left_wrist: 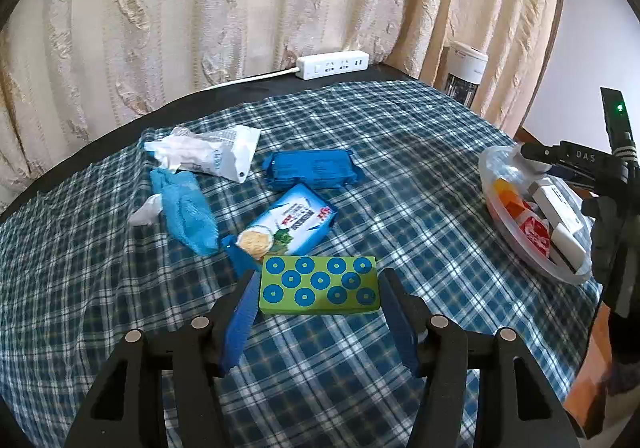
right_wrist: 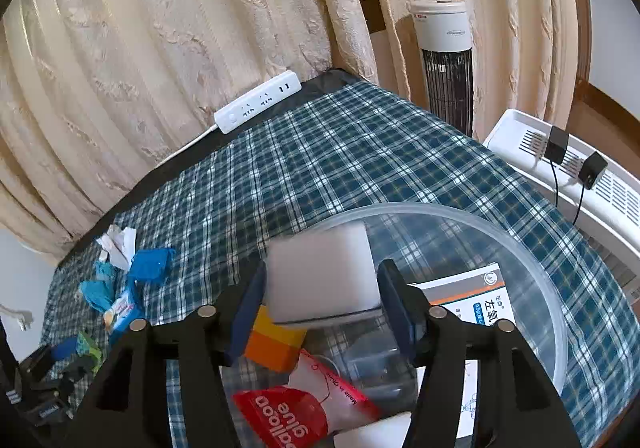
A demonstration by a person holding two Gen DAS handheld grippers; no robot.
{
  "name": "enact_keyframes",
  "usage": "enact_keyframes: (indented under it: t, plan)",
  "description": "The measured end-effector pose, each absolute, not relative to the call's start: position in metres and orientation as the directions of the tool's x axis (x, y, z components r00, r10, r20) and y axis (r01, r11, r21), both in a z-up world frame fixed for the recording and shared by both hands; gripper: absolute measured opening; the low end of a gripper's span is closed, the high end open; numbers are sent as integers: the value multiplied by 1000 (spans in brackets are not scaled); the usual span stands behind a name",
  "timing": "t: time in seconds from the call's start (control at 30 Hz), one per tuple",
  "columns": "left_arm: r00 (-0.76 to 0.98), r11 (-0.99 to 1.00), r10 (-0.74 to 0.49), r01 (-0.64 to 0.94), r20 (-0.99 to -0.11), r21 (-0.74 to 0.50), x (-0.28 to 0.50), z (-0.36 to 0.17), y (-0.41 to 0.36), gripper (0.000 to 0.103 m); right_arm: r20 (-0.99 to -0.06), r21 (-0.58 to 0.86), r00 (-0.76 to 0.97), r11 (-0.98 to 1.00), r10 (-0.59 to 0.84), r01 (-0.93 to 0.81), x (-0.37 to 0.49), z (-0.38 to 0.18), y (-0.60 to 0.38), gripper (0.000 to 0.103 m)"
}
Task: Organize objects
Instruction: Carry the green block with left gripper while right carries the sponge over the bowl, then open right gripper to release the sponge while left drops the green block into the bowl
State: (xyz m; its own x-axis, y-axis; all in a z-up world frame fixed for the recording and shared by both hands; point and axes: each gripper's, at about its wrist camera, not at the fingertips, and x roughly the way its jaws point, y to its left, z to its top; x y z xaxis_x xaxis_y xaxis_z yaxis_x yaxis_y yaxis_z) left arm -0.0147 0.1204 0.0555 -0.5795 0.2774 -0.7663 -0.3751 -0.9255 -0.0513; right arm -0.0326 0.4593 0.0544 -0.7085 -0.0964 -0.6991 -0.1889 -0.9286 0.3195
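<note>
Left gripper (left_wrist: 320, 288) clamps the green dotted box (left_wrist: 319, 285) at lower centre; right gripper (right_wrist: 320, 288) jaws stand apart around a blurred white sponge (right_wrist: 322, 274) over the clear bowl (right_wrist: 558, 312); falling, it may bounce out

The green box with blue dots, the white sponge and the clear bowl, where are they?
green box (left_wrist: 319, 285), left wrist view, dotted top.
white sponge (right_wrist: 323, 272), right wrist view, front face.
clear bowl (right_wrist: 472, 217), right wrist view, far rim.

Clearly a home, likely a living room or bedroom: cream embossed curtains (left_wrist: 240, 8), a surface (left_wrist: 400, 152) under blue plaid cloth, white power strip (left_wrist: 332, 65), tower fan (right_wrist: 444, 60), household clutter.
</note>
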Motion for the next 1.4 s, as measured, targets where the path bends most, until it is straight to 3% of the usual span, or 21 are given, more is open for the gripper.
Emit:
enact_keyframes:
  t: [0.63, 1.4]
  plan:
    - [-530, -853, 356, -520, -770, -36, -14, 63, 194, 63, -608, 346, -792, -916, -54, -202, 19, 62, 474, 63]
    - [-414, -686, 458, -728, -787, -17, -4, 58, 309, 63, -588, 398, -808, -884, -40, -245, 47, 54, 507, 63]
